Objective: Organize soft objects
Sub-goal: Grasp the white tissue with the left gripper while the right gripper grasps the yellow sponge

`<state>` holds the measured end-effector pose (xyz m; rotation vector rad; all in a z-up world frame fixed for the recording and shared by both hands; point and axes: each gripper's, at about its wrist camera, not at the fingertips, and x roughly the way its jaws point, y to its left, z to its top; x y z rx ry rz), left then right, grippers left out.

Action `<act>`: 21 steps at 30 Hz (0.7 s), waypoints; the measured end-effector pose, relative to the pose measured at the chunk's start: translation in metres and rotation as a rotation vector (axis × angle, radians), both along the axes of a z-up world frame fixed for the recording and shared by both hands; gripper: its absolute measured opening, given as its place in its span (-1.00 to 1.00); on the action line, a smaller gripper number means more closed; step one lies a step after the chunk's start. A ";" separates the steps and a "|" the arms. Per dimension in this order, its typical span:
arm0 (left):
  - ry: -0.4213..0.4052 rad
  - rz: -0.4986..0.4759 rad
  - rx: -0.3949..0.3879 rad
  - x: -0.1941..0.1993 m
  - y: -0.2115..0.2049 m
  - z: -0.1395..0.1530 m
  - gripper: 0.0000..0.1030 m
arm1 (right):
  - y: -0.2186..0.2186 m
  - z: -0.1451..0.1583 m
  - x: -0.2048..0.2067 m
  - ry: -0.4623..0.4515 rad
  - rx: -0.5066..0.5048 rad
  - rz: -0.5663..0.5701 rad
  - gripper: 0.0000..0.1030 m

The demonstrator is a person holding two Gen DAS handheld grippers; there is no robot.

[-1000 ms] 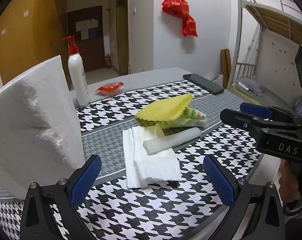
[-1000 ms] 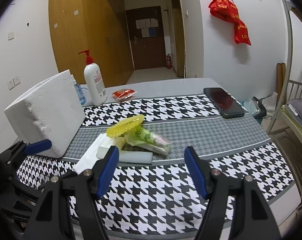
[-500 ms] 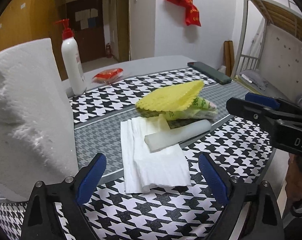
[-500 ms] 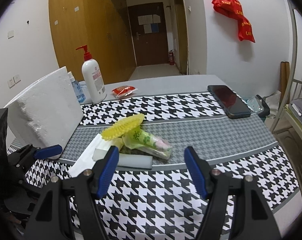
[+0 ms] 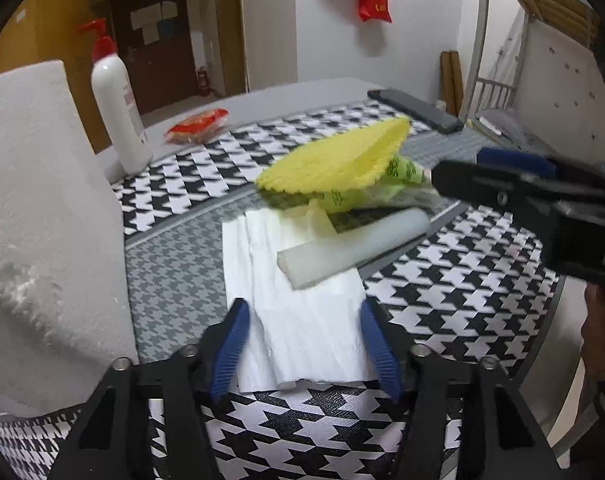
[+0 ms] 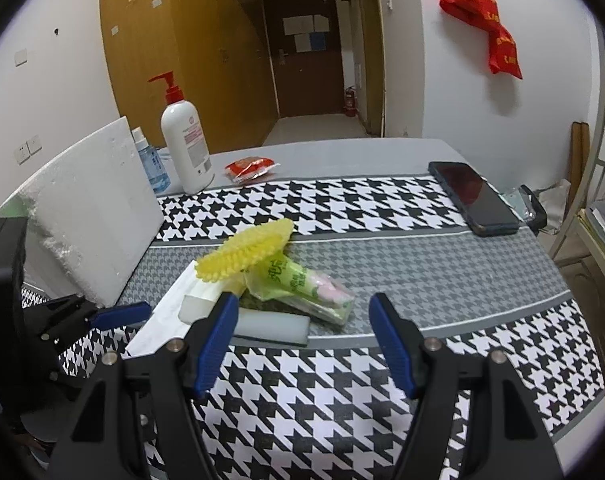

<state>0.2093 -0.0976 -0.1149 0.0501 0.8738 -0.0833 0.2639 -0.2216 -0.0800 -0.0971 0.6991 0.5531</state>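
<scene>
L gripper (image 5: 304,344) closing astride white tissue (image 5: 298,320), pads not yet pressing. R gripper (image 6: 302,340) spread wide, nothing btwn, nr foam strip (image 6: 272,326).

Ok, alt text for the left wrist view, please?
The left gripper, jaws closing, straddles the near end of a white tissue on a houndstooth cloth. On the tissue's far end lies a foam strip, with a yellow cloth beyond.
</scene>
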 end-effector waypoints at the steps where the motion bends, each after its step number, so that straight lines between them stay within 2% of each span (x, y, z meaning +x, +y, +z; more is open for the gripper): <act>1: 0.001 -0.002 -0.005 0.000 0.000 0.000 -0.02 | 0.001 0.000 0.001 -0.001 -0.003 0.005 0.40; 5: 0.002 -0.005 -0.012 0.001 0.002 -0.001 -0.10 | 0.008 -0.001 0.006 0.000 -0.009 0.026 0.40; 9: -0.004 0.010 -0.012 0.001 0.006 0.000 -0.57 | 0.015 0.000 0.013 0.013 -0.001 0.045 0.40; 10: -0.004 0.008 -0.011 0.000 0.006 0.001 -0.61 | 0.019 0.001 0.015 0.010 -0.003 0.055 0.40; 21: -0.001 0.001 -0.056 0.003 0.013 0.001 -0.65 | 0.042 0.007 0.024 0.010 -0.008 0.116 0.40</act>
